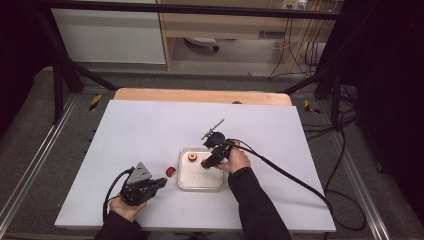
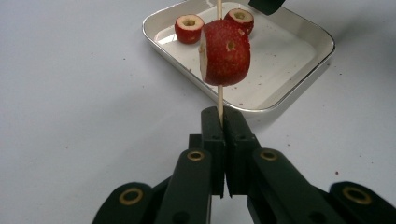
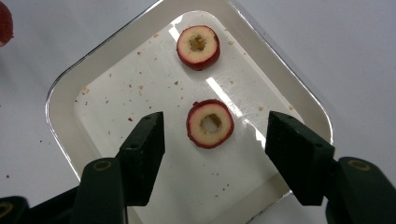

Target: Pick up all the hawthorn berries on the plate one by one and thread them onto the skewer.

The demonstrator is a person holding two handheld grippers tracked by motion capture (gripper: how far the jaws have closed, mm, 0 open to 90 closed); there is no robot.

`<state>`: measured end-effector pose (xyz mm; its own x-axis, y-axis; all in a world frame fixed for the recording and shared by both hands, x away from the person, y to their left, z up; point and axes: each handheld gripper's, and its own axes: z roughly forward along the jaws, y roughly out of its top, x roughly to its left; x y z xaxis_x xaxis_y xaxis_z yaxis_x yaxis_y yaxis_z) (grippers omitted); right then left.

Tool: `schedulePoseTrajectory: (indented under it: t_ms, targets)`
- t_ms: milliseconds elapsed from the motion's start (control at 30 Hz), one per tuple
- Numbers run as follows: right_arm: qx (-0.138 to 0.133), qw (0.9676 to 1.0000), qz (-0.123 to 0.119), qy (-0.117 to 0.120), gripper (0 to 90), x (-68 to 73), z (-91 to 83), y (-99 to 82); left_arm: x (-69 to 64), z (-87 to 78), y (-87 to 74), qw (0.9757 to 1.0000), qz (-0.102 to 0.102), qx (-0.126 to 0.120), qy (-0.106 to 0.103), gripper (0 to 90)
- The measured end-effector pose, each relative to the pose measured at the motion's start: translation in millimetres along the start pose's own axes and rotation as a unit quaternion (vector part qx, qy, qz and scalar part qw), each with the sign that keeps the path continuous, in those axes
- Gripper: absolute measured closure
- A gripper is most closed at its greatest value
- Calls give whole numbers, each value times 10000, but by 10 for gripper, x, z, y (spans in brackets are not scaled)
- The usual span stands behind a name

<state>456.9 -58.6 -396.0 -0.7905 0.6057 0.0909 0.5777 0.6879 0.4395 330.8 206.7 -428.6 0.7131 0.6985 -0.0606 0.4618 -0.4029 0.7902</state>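
Left gripper clamped tight on a thin wooden skewer, one red fruit piece threaded on it, held just beside the white tray on the table. Right gripper spread wide above the tray, jaws either side of a cored fruit slice, not touching it. Second slice lies farther back in the tray.

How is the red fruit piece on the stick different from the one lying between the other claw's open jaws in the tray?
The skewered piece is threaded on a thin stick and held up off the table, outside the tray; the tray piece lies flat inside it. The skewered piece shows mostly red skin from the side; the tray piece shows its pale cut face and hollow middle. Both are red-skinned, cored fruit pieces.
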Motion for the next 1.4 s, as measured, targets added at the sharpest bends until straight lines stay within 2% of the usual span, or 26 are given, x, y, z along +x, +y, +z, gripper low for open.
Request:
schedulePoseTrajectory:
  t_ms: [100,167,200,500,933,1000,1100,1400]
  targets:
    - [175,9998,-117,75,427,21,49,65,3,3,-1,10000,-7,2,10,880]
    - [307,9993,-202,10,441,26,83,98,2,6,-1,10000,-2,13,11,880]
    - [375,9991,-170,4,448,23,97,110,3,6,0,10000,0,11,12,880]
    - [561,9983,-32,144,542,-38,197,133,10,4,3,10000,-8,5,13,880]
    - [666,9975,30,238,603,-50,253,140,12,10,3,10000,-1,23,10,880]
    - [642,9977,-21,218,605,-56,252,135,7,12,3,10000,12,28,19,880]
    - [589,9979,44,246,606,-46,211,139,8,11,3,10000,16,26,25,880]
    - [82,9997,185,129,607,8,-74,105,-16,8,3,10000,39,-5,56,880]
